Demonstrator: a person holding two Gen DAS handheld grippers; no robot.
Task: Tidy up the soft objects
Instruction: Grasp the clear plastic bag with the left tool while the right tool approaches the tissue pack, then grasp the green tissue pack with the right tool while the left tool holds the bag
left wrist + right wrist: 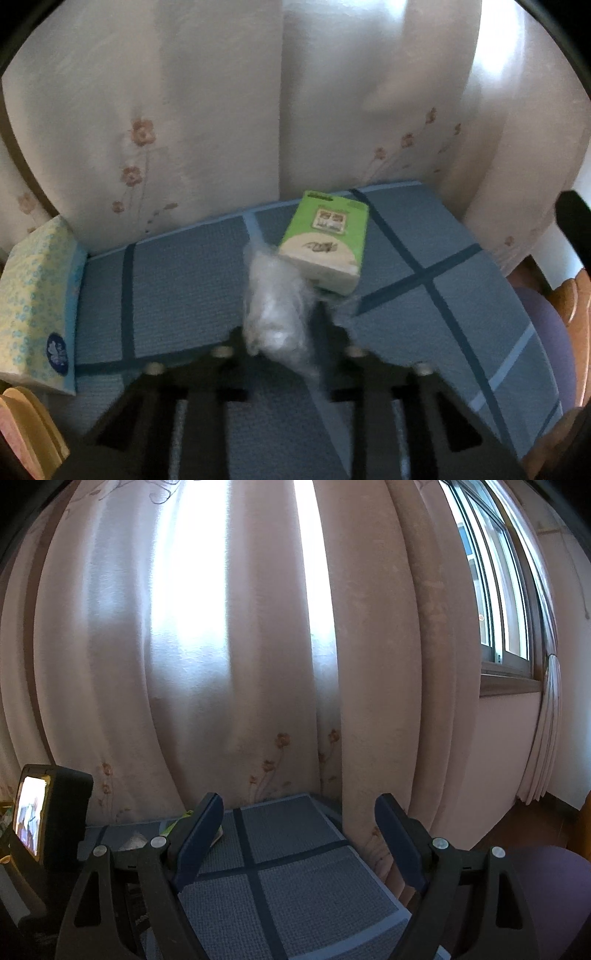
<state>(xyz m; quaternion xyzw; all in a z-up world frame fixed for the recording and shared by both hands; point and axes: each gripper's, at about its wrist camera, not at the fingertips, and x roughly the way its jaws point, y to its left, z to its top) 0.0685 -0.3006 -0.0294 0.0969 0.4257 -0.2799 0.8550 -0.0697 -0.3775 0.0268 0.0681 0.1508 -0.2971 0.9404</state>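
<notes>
In the left wrist view my left gripper (284,325) is shut on a crumpled clear plastic bag (275,310) and holds it over the blue checked table (177,280). A green and white tissue pack (327,240) lies just beyond the bag, near the table's far edge. A yellow and blue flowered tissue pack (37,306) stands at the table's left end. In the right wrist view my right gripper (299,834) is open and empty above the table's right end (295,886). A sliver of the green pack (177,823) shows behind its left finger (199,842).
A pale curtain with small flowers (221,110) hangs right behind the table. A purple cushion on a wooden chair (546,332) sits to the right. The left gripper's black body with a lit screen (37,819) shows at the left of the right wrist view. A window (495,590) is at the upper right.
</notes>
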